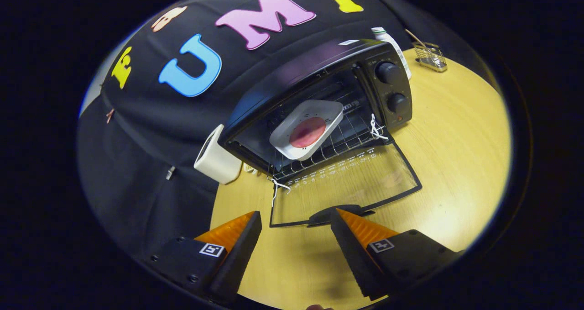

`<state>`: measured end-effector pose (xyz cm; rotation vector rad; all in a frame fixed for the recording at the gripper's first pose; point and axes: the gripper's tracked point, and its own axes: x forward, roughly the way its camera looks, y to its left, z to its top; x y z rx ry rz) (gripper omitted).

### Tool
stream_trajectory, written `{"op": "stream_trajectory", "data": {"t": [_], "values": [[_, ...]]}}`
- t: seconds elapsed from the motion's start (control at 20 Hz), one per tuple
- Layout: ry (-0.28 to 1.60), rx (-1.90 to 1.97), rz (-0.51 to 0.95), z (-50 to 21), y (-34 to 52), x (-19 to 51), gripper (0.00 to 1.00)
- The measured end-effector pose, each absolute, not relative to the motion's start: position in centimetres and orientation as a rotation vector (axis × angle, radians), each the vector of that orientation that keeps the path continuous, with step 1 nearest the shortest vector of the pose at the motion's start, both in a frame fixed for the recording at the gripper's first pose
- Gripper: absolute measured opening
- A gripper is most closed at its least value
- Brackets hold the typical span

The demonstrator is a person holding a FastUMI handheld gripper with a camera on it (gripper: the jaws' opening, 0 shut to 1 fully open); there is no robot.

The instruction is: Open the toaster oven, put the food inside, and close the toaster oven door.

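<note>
1. Food (307,132) lies on a white tray (292,151), already on the rack inside the toaster oven (315,68) near the table's (456,132) back edge.
2. Door (351,182) lies folded flat; closing remains.
3. Jaws (295,234) gape empty, the handle (328,215) just ahead.

place: recording booth; signs: black cloth wall (150,132); wooden table (456,132); toaster oven (319,72)

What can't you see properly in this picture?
- Toaster oven: its back wall is too dark to see, gripper view.
- Food on the white plate: too small to tell what it is.
- White bottle: its lower part is hidden behind the oven.
- Tool: open, holding nothing; the door handle is partly behind one finger.
</note>
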<state>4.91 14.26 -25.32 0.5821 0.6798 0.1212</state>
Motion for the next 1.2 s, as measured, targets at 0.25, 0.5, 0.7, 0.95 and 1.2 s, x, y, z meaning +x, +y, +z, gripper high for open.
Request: {"op": "stream_trajectory", "data": {"t": [0.25,0.5,0.7,0.95,1.2], "values": [[0.657,0.257,0.158,-26.2,14.1,4.1,0.98],[0.713,0.061,0.121,-29.2,13.1,2.5,0.99],[0.796,-0.013,0.051,-32.7,11.7,2.3,0.99],[0.828,-0.031,-0.019,-34.7,10.6,3.2,0.99],[0.854,-0.021,-0.030,-36.0,11.2,3.8,1.00]]}}
